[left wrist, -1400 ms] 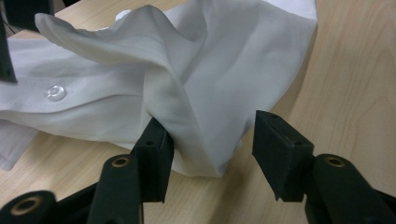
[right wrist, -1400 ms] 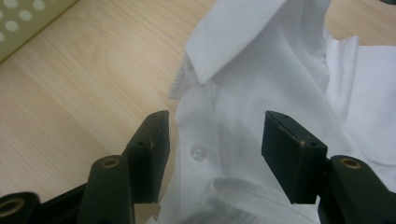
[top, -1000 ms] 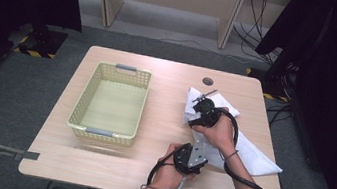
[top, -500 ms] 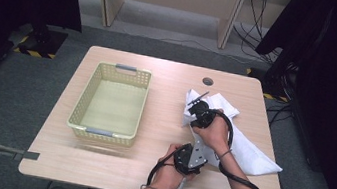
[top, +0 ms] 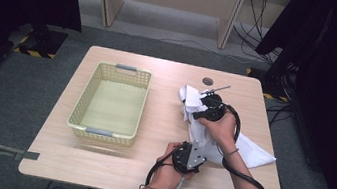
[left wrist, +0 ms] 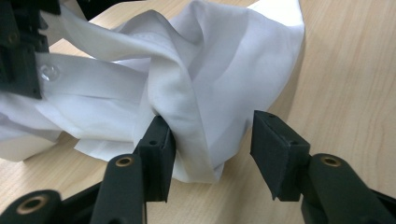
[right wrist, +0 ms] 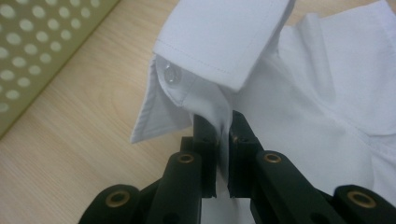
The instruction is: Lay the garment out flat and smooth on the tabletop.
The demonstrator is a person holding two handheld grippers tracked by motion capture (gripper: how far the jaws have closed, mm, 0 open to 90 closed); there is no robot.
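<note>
While white shirt (top: 244, 146) fills table's right (top: 143, 182), yellow basket (top: 84, 112) left, well apart

The right hand-held gripper (right wrist: 223, 135), jaws having just been closing, is pinching fabric with its forearm reaching forward. The left hand-held gripper (left wrist: 212, 140) is holding near the body, jaws standing apart.

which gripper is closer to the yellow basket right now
The left. The left gripper sits off the basket's near right corner, jaws around a fold of the white shirt. The right gripper, farther right, is clamped on the shirt near its collar.
</note>
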